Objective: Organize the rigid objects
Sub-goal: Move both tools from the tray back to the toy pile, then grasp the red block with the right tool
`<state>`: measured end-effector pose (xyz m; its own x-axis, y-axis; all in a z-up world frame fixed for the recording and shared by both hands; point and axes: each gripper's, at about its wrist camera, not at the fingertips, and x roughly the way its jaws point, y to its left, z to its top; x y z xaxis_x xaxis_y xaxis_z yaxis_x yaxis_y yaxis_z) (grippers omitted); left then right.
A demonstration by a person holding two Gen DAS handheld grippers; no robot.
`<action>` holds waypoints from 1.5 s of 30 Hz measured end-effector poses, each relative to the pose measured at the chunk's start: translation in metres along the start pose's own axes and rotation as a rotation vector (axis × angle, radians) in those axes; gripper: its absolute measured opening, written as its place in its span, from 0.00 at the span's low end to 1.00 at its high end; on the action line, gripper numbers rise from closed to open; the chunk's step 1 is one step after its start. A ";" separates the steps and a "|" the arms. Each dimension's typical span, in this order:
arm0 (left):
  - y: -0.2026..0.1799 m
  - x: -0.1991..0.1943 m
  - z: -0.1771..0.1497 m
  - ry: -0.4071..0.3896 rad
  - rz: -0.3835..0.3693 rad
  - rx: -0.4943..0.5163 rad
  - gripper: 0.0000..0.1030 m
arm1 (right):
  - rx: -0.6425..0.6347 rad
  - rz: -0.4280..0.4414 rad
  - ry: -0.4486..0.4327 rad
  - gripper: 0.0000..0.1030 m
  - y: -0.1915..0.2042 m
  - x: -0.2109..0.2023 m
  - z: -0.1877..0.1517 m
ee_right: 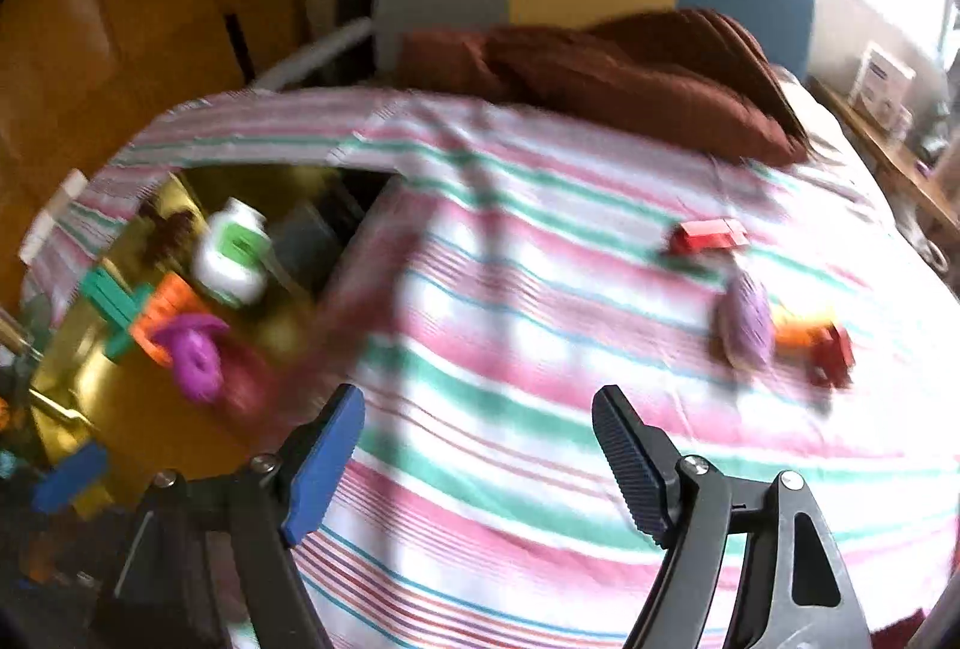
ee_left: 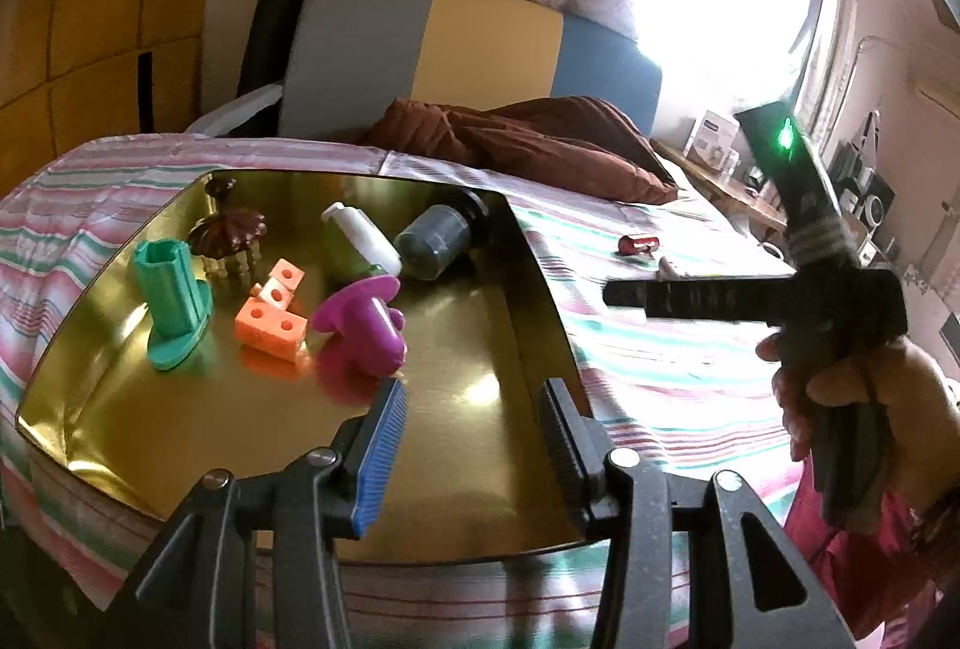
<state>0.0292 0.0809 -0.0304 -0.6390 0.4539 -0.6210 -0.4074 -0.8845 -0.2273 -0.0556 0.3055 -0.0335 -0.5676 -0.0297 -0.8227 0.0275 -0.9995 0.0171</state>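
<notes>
Right hand-held gripper [ee_right: 477,454] hangs spread and empty over the striped bed [ee_right: 510,349]; ahead to its right lie one red block [ee_right: 708,235], one lilac piece [ee_right: 744,325] lengthwise away, one orange-red toy [ee_right: 816,343]. Left hand-held gripper [ee_left: 468,445], also spread and empty, is farther, over the gold tray [ee_left: 480,337] holding seven items

Your right gripper [ee_right: 480,460] hangs open and empty over the striped bedsheet [ee_right: 510,349], gold tray [ee_right: 126,409] at left.
</notes>
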 end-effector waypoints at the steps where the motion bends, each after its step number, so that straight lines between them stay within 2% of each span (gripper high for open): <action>1: -0.003 0.000 -0.001 0.001 -0.002 0.007 0.45 | 0.009 -0.009 0.013 0.77 -0.006 0.002 -0.004; 8: -0.020 -0.001 -0.004 0.010 -0.007 0.063 0.45 | 0.096 -0.068 0.096 0.77 -0.065 0.009 -0.029; 19: -0.046 0.003 -0.002 0.042 -0.028 0.129 0.45 | 0.268 -0.153 0.200 0.77 -0.166 0.017 -0.038; 23: -0.057 0.005 0.000 0.059 -0.042 0.148 0.45 | 0.299 -0.185 0.163 0.76 -0.207 0.014 -0.028; 26: -0.066 0.007 0.000 0.080 -0.052 0.168 0.45 | 0.317 -0.201 0.064 0.68 -0.236 0.010 -0.014; 29: -0.077 0.010 -0.002 0.096 -0.057 0.195 0.45 | 0.298 -0.206 0.000 0.66 -0.252 0.017 -0.004; 32: -0.087 0.012 -0.003 0.111 -0.063 0.216 0.45 | 0.284 -0.185 -0.024 0.64 -0.254 0.028 0.000; 38: -0.108 0.019 -0.007 0.137 -0.084 0.261 0.45 | 0.265 -0.146 0.012 0.47 -0.249 0.056 0.006; 40: -0.115 0.021 -0.007 0.142 -0.091 0.274 0.45 | 0.262 -0.157 0.032 0.31 -0.250 0.059 0.006; 45: -0.132 0.028 -0.004 0.156 -0.121 0.297 0.45 | 0.352 -0.088 0.070 0.15 -0.263 0.058 0.000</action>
<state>0.0674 0.2101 -0.0205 -0.4762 0.5114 -0.7153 -0.6606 -0.7450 -0.0928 -0.0953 0.5663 -0.0858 -0.4970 0.0450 -0.8666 -0.3101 -0.9419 0.1289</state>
